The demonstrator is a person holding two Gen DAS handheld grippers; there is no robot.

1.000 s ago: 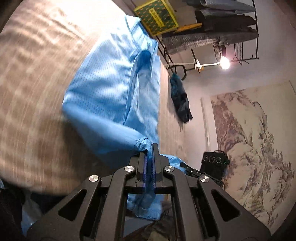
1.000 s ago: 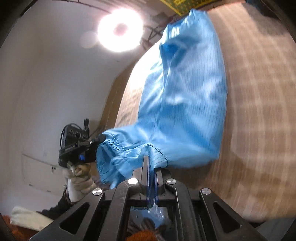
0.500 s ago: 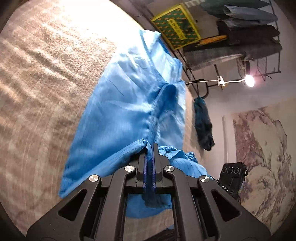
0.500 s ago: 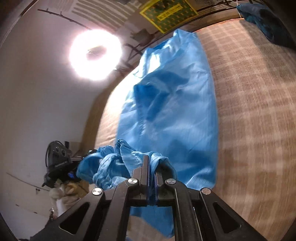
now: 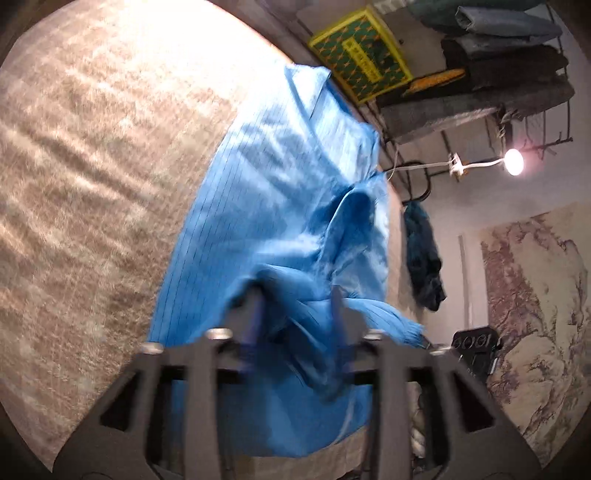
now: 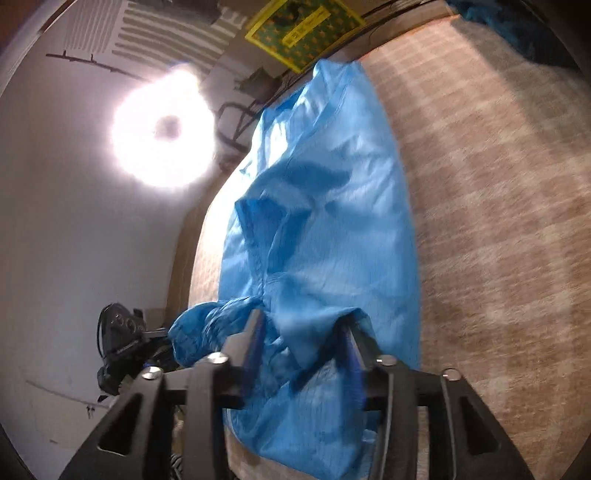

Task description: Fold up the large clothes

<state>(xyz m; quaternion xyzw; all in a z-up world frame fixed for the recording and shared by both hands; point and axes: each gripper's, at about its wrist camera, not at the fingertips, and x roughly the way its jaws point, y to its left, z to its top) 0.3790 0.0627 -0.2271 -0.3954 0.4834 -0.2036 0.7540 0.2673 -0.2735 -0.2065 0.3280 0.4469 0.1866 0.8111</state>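
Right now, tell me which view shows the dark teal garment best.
The left wrist view: the dark teal garment hangs in full over the bed's far edge, beside the blue garment. The right wrist view catches only a dark corner of it at the top right.

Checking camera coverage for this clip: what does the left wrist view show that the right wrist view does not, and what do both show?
Only the left wrist view shows the rack of folded clothes, the small lamp, the landscape wall hanging and the right tongs' camera. Only the right wrist view shows the big round light and the left tongs' camera. Both show the blue garment lying on the beige cover, the yellow and green box, and tongs whose jaws have just been opening, with blue cloth loose between them.
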